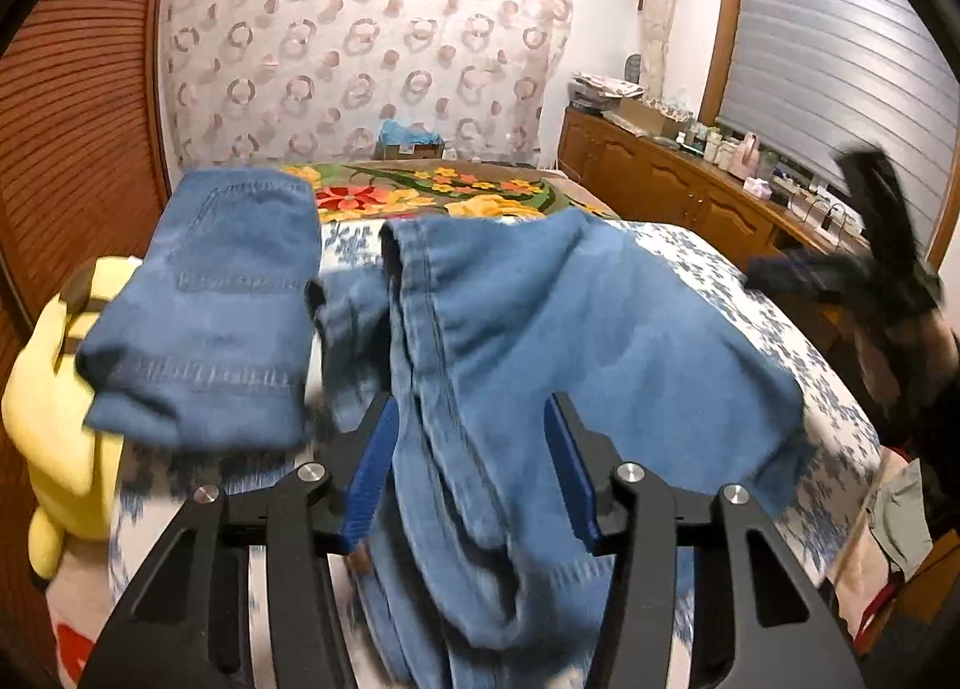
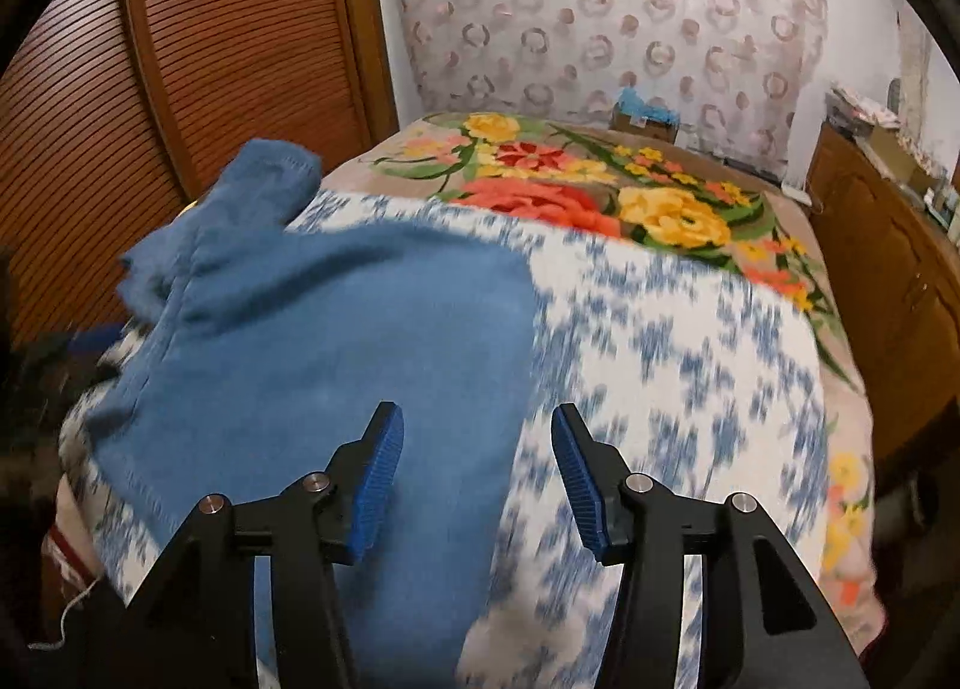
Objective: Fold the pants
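Note:
Blue denim pants (image 1: 588, 329) lie spread on the bed. A bunched, seamed fold of them runs up between the fingers of my left gripper (image 1: 471, 467). Its blue pads stand apart and do not visibly clamp the cloth. A folded blue denim part (image 1: 204, 305) rests at the left, partly on a yellow plush. In the right wrist view the pants (image 2: 336, 341) cover the left of the bedspread. My right gripper (image 2: 477, 473) is open above their right edge with nothing gripped. The same right gripper (image 1: 870, 251) appears blurred at the right of the left wrist view.
The bed has a blue-and-white bedspread (image 2: 690, 365) with a floral blanket (image 2: 600, 185) beyond it. A yellow plush toy (image 1: 60, 419) sits at the bed's left edge. Slatted wooden doors (image 2: 180, 59) stand on the left. A wooden cabinet (image 1: 672, 179) with clutter runs along the right.

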`<state>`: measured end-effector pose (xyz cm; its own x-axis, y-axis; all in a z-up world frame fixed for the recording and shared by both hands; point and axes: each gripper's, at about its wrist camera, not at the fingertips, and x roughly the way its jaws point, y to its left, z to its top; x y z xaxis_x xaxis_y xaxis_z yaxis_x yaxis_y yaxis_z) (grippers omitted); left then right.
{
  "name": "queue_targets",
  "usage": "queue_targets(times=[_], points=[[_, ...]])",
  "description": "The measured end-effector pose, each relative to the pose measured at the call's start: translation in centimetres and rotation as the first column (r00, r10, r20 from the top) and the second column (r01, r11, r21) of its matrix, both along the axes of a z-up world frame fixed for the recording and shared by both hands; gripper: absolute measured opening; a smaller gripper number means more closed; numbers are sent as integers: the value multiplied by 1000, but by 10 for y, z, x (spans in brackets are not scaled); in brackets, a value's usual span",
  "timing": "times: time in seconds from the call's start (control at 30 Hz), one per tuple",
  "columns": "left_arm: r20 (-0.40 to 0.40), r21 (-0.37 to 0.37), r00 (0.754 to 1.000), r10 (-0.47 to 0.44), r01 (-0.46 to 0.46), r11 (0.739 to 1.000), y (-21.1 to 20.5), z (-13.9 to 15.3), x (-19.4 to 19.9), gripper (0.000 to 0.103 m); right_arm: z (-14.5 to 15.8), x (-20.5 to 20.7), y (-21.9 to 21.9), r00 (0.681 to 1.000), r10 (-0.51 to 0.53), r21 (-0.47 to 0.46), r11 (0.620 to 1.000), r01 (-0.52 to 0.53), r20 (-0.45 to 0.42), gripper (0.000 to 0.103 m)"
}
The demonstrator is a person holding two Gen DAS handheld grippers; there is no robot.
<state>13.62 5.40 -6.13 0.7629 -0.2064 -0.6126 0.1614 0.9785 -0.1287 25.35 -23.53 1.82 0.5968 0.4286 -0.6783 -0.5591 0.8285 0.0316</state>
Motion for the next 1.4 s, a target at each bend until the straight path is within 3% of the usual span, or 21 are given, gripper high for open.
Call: queue_targets(times=[0.13,0.3,0.37,0.43,0.6,0.73,0.8,0.83,0.9,0.97,1.07,1.37,1.4], points=[[-23,15,1000,19,-18,1000,1,2,34,52,-14,-19,-13,1000,-2,9,1000,2,-19,61],[-61,28,997,41,-39,999,5,-4,64,50,-34,-30,-19,999,-6,18,1000,7,-31,61],[-60,28,997,41,-40,999,7,-5,70,15,-40,-31,-22,999,-11,23,1000,12,-31,61],[-56,14,997,44,-43,999,10,-5,70,7,-44,-36,-22,999,-14,36,999,15,-40,61],[-1,37,992,126,-126,991,30,8,55,6,-45,-48,-26,999,-9,72,997,12,-41,61],[-7,0,994,110,-110,994,38,9,48,7,-46,-52,-21,999,3,93,996,2,-48,62],[-1,16,992,126,-126,992,35,12,46,7,-50,-50,-19,999,0,89,996,5,-52,62],[8,24,992,129,-129,991,34,13,42,8,-52,-49,-17,998,-2,86,996,6,-57,62],[20,15,993,113,-113,993,32,15,33,26,-54,-49,-14,998,-12,80,997,17,-64,62],[43,4,995,93,-93,996,29,18,20,50,-57,-48,-11,997,-15,79,997,20,-73,62],[49,-1,997,60,-60,998,21,20,4,63,-59,-46,-10,996,-20,90,996,28,-88,62],[13,-6,1000,-13,13,1000,-19,5,-27,66,-65,-46,-7,994,-44,115,992,55,-98,62],[12,5,1000,-20,20,1000,-24,2,-29,66,-66,-46,-7,994,-38,120,991,50,-100,57]])
